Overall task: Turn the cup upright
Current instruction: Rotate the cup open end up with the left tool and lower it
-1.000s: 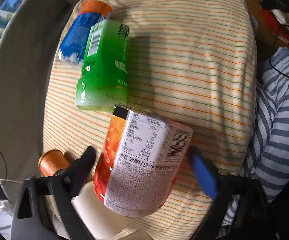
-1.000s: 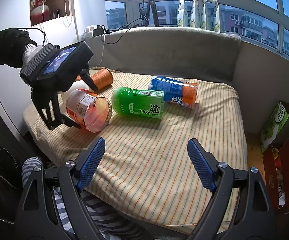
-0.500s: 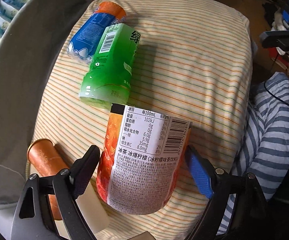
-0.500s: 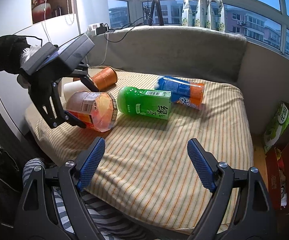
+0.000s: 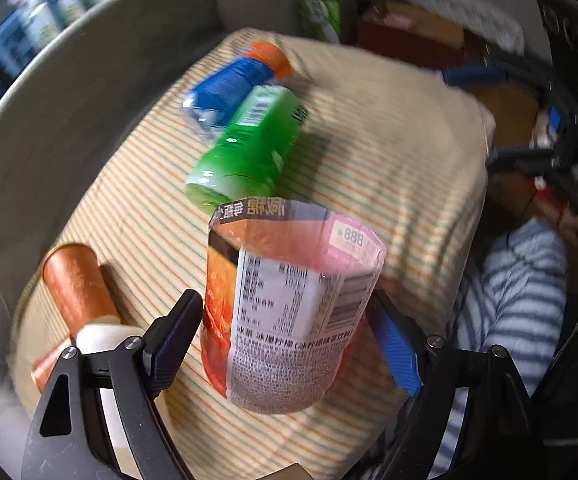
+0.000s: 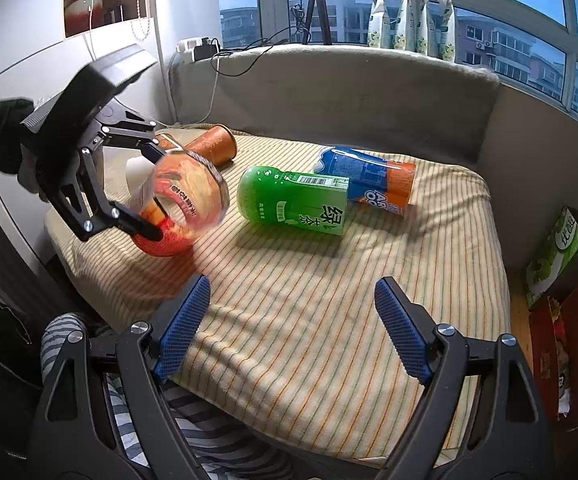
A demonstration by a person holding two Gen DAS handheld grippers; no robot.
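My left gripper (image 5: 285, 336) is shut on the red-orange cup (image 5: 285, 308), a cut bottle with a white label. It holds the cup lifted off the striped cushion (image 5: 389, 168), tilted, with the open mouth up and away. In the right wrist view the left gripper (image 6: 153, 192) holds the cup (image 6: 181, 204) at the left, mouth facing the camera. My right gripper (image 6: 293, 328) is open and empty above the cushion's front edge (image 6: 329, 420).
A green cup (image 6: 293, 200) and a blue-orange cup (image 6: 369, 184) lie on their sides mid-cushion. A copper cup (image 6: 213, 146) and a white cup (image 6: 137, 172) lie at the back left. A grey backrest (image 6: 329, 92) rings the cushion; boxes (image 6: 557, 256) stand on the right.
My left gripper has closed on the red-orange cup, lifted it off the cushion and turned it from lying flat toward mouth-up. The right gripper has stayed still.
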